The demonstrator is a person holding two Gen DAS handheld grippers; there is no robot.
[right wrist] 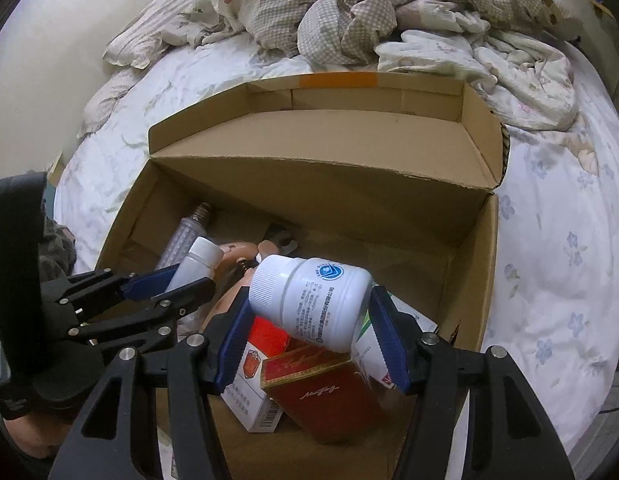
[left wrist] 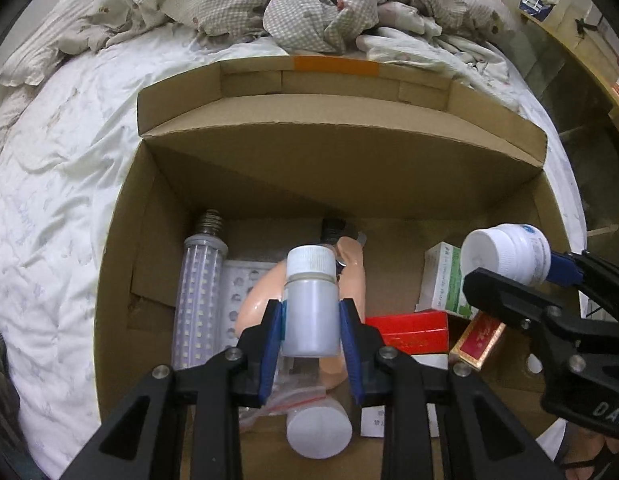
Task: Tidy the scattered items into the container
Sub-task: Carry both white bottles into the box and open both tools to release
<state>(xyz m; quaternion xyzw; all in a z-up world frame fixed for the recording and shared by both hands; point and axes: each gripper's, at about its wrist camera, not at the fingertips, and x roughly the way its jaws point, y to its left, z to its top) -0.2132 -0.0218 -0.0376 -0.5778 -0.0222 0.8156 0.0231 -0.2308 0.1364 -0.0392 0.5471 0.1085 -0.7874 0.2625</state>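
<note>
An open cardboard box point(left wrist: 341, 160) point(right wrist: 473, 264) lies on a bed. My left gripper point(left wrist: 311, 332) point(right wrist: 169, 288) is shut on a small frosted bottle with a white cap point(left wrist: 309, 304) point(right wrist: 197, 262), held above the box's inside. My right gripper point(right wrist: 309, 328) point(left wrist: 521, 280) is shut on a wide white pill bottle with a blue logo point(right wrist: 313, 300) point(left wrist: 509, 252), tilted over the box's right part. In the box lie an LED corn bulb point(left wrist: 201, 280), red cartons point(left wrist: 413, 332) point(right wrist: 321, 384), a green-and-white carton point(left wrist: 441, 280) and a peach-coloured item point(left wrist: 353, 276).
A white sheet point(left wrist: 57, 208) point(right wrist: 557, 264) covers the bed around the box. A crumpled checked quilt point(left wrist: 309, 8) point(right wrist: 349, 12) and a pillow point(right wrist: 149, 36) lie behind it. A wooden shelf point(left wrist: 581, 40) stands at the far right. A white-capped jar point(left wrist: 319, 428) lies near the box's front.
</note>
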